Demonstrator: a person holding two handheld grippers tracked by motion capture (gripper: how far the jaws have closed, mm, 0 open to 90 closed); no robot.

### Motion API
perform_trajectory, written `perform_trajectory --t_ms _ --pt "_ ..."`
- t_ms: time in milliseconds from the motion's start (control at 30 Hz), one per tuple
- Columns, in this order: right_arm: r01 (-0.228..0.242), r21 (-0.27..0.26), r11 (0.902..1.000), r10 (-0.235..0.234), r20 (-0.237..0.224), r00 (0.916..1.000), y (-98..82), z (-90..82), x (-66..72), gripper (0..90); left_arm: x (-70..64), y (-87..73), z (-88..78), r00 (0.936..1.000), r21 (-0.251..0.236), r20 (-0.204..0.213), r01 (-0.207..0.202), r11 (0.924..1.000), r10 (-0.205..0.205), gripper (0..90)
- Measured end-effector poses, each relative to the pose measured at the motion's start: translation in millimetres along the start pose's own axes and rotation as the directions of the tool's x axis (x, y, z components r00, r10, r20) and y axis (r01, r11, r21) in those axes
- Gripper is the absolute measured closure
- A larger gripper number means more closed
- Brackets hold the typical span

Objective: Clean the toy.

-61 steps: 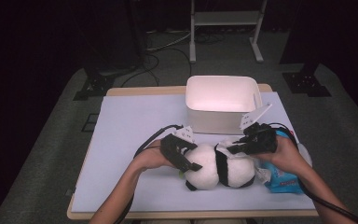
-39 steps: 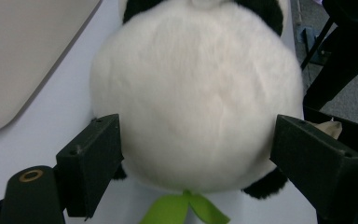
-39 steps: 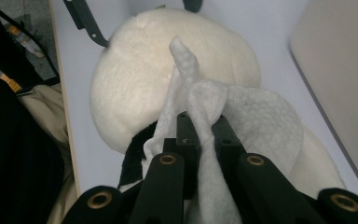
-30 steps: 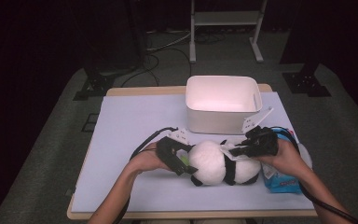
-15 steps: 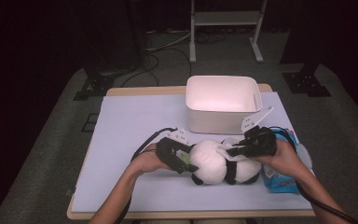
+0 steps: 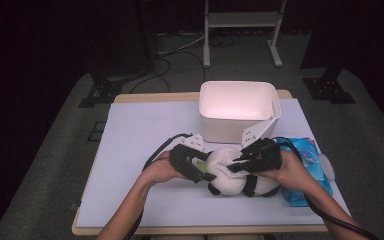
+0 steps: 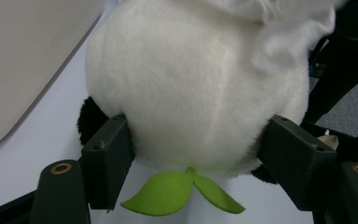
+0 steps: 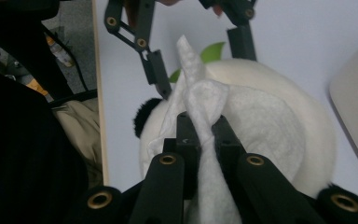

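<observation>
A black-and-white panda plush (image 6: 228,172) lies on the white table top near its front edge. My left gripper (image 6: 206,170) comes in from the left; its jaws have just been closing, and the pads now press on both sides of the plush's round white head (image 7: 196,84), above a green felt leaf (image 7: 182,191). My right gripper (image 6: 238,165) reaches in from the right, shut on a white wipe (image 8: 200,98) that lies draped over the head (image 8: 270,126). The left gripper (image 8: 196,51) shows beyond it.
A white plastic bin (image 6: 237,107) stands open just behind the plush. A blue packet of wipes (image 6: 307,167) lies at the right under my right hand. The white table top (image 6: 140,135) is bare to the left; its wooden edge runs along the front.
The left gripper's jaws have closed in on the plush's head. The right gripper has shifted a little to the left across the head with the wipe.
</observation>
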State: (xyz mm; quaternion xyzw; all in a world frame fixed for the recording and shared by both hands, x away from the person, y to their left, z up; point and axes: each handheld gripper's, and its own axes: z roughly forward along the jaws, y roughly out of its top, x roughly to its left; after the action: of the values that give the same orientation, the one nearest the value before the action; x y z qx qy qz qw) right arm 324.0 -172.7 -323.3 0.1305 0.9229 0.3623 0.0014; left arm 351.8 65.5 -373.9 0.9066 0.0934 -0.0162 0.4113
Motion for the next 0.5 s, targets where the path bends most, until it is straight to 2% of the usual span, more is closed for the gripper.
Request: perform_trajectory --t_ms 233,367,500 --pt "0.045 0.025 0.9987 -0.045 -0.030 0.9985 8.7 12.5 10.6 83.8 0.7 1.7 0.3 1.0000 0.017 -0.005 -0.006 0.9998 0.007 27.3" --pt "0.041 0.036 0.9985 -0.040 -0.037 0.9985 3.5 12.9 11.7 83.8 1.6 0.2 0.6 1.0000 0.025 -0.006 -0.002 0.9997 0.002 27.2" --pt "0.025 0.047 0.9986 -0.024 -0.018 0.9995 -3.5 6.2 9.9 83.8 2.3 -1.6 1.2 1.0000 0.030 -0.004 -0.002 0.9995 0.002 27.2"
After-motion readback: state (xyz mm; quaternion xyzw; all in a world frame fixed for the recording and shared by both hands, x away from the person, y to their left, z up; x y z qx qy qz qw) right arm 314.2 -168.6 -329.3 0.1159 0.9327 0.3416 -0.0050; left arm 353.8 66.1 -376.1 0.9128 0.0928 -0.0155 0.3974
